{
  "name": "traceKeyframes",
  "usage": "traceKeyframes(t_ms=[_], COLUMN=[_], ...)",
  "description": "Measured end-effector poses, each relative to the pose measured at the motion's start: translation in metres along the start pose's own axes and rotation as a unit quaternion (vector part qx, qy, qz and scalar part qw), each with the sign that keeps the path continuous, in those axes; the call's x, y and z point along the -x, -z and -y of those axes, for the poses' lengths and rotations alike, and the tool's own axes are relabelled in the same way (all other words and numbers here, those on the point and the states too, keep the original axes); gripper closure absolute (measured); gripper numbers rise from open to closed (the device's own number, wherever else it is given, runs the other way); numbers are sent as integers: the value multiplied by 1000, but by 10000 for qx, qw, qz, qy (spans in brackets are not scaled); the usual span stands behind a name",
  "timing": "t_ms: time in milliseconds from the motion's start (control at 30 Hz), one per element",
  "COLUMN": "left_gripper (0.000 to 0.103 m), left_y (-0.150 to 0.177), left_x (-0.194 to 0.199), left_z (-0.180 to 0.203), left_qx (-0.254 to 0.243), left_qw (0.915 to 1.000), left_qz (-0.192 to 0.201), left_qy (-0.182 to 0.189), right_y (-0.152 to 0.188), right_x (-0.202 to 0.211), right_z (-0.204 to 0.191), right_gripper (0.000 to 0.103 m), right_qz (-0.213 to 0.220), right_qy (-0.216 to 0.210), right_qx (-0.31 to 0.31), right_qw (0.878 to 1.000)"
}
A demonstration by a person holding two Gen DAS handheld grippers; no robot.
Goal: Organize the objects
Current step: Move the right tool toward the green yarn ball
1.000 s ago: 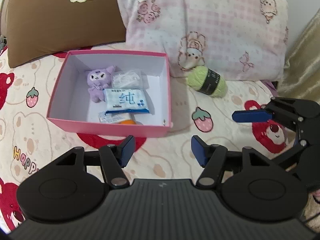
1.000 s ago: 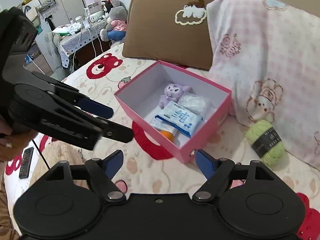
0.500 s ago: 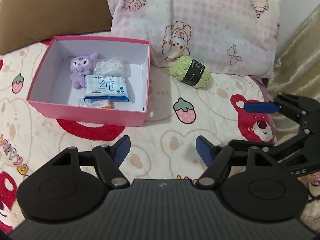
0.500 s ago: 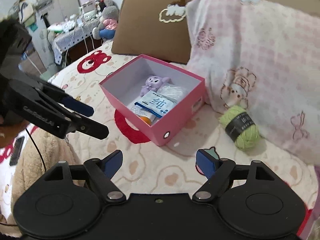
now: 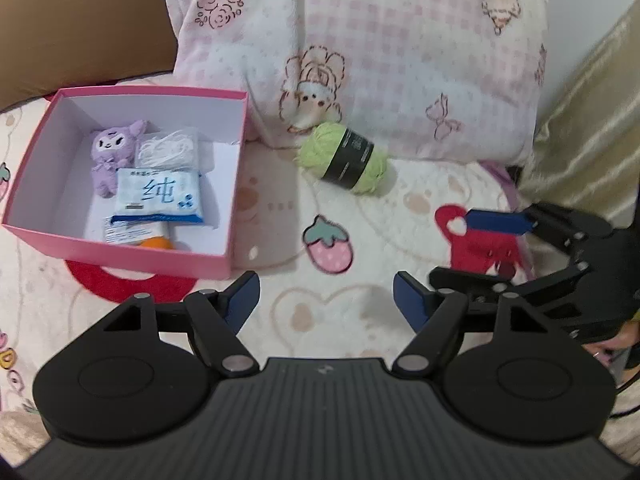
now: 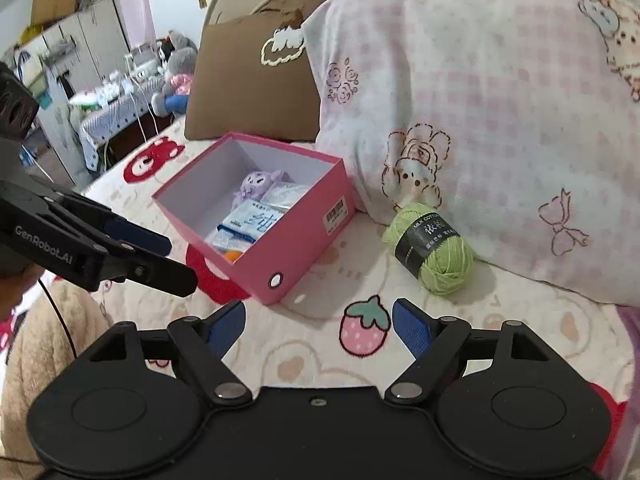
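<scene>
A green yarn ball (image 5: 344,158) with a black label lies on the bedspread against the pink pillow, right of the pink box (image 5: 120,256). The box holds a purple plush (image 5: 110,152), a white string bundle (image 5: 168,150), a blue tissue pack (image 5: 158,196) and something orange (image 5: 158,243). My left gripper (image 5: 324,284) hovers open over the bedspread, short of the yarn, nothing between its fingers. My right gripper (image 6: 318,308) is open too, with the yarn ball (image 6: 436,252) ahead to its right and the box (image 6: 304,240) ahead to its left. Each gripper shows in the other's view, right gripper (image 5: 460,248), left gripper (image 6: 176,260).
A pink checked pillow (image 5: 360,48) and a brown pillow (image 5: 80,20) stand behind the box and yarn. A gold curtain (image 5: 592,100) hangs at the right edge. A person's fuzzy beige sleeve (image 6: 40,340) is at lower left. Furniture and a cluttered table (image 6: 112,96) stand beyond the bed.
Both grippers have moved right and a little lower, so the box slid left in view and the yarn came closer. The left jaws stand wider than a second ago.
</scene>
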State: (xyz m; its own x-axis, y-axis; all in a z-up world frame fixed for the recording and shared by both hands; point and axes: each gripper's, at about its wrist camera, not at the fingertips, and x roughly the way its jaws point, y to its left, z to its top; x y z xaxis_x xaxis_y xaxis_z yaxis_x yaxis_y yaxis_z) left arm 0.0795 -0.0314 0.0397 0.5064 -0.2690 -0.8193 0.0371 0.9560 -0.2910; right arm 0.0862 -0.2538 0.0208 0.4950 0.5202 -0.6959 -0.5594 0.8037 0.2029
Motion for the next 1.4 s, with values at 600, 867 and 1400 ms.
traceKeyframes(t_ms=[600,867,1400], left_gripper=[27,27,29], left_y=[-36,-44,-54], left_x=[-78,-112,-190], left_z=[20,25,10], left_qx=[432,527,1359], left_qw=[9989,9984,9874], left_qz=[84,174,735], left_qy=[146,113,354], right_y=[-9,-6,-7], right_x=[-62,-92,-147], right_z=[47,71,95], right_gripper=[19,19,19], right_qz=[250,214,322], right_qy=[285,280,567], right_qx=[1500,1748,1826], right_qw=[9880,9840,9810])
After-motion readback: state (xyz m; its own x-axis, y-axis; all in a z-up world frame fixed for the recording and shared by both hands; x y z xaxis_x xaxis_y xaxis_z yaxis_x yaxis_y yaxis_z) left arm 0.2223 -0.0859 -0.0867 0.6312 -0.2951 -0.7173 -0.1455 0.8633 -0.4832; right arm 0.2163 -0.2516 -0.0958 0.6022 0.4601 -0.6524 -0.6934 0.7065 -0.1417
